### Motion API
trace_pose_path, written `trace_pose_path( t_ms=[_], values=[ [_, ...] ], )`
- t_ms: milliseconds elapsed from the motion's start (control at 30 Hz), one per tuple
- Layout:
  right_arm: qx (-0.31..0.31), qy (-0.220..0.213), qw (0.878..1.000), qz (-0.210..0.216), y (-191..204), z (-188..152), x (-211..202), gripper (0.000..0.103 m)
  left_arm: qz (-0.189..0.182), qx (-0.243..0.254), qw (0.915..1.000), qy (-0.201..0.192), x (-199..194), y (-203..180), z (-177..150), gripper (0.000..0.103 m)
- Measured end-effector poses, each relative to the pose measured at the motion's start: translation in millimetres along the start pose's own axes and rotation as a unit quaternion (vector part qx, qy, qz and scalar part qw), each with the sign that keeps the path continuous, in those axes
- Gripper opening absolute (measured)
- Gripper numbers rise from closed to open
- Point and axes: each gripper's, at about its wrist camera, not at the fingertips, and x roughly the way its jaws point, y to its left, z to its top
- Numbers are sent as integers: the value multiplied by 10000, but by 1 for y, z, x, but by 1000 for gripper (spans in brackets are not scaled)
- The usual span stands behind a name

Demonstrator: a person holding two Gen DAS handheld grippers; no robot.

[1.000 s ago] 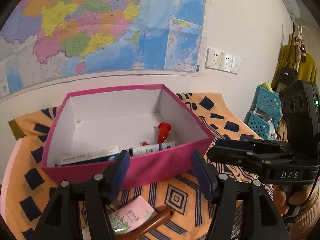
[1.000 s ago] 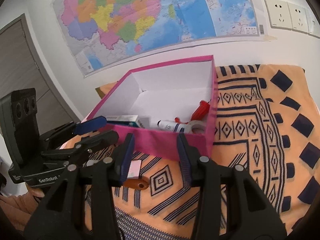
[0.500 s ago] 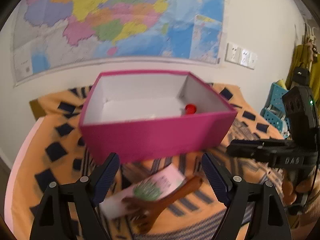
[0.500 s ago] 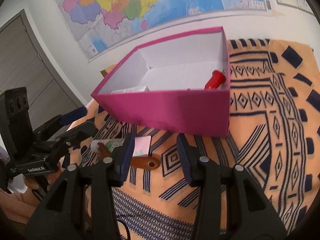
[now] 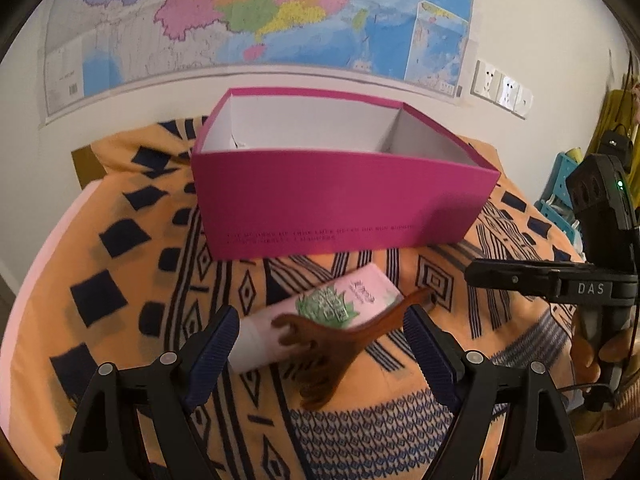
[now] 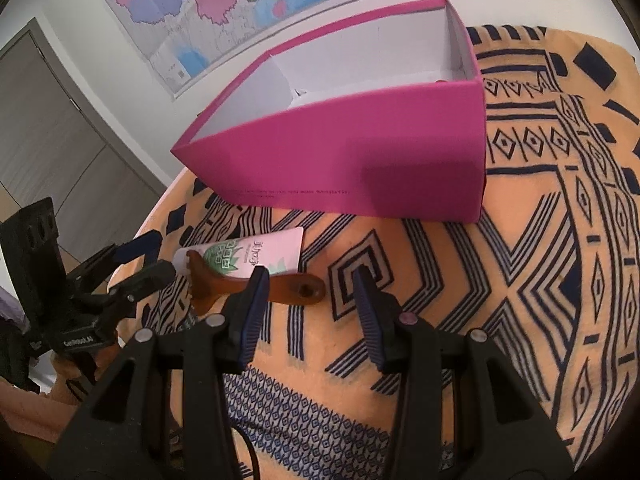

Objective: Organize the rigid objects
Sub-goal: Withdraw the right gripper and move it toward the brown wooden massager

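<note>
Two items are left outside the pink box (image 5: 344,200): a pink tube (image 5: 320,312) with a brown wooden comb (image 5: 340,340) across it, on the patterned cloth (image 5: 132,280) just near of the box. Left gripper (image 5: 320,344) and right gripper (image 6: 308,312) hover with jaws wide apart, holding nothing.

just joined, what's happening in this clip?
A person holds a gripper in each hand over a patterned cloth, tidying items into the pink box. Both grippers are open and empty. The left gripper hovers over a wooden comb that lies across a pink tube in front of the box. The right gripper is beside the comb's handle end. Neither item is grasped yet.
</note>
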Motion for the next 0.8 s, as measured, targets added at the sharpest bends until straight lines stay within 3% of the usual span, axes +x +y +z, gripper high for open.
trace_pose_path(
  t_ms=[500,800],
  values=[
    [96,263,9996,68,2,-5,22,47,-357,-142,9988,307,10,-5,-10,85],
    [158,366,9991,143,3,-5,39,48,-477,-120,9976,480,18,-9,-12,75]
  ],
)
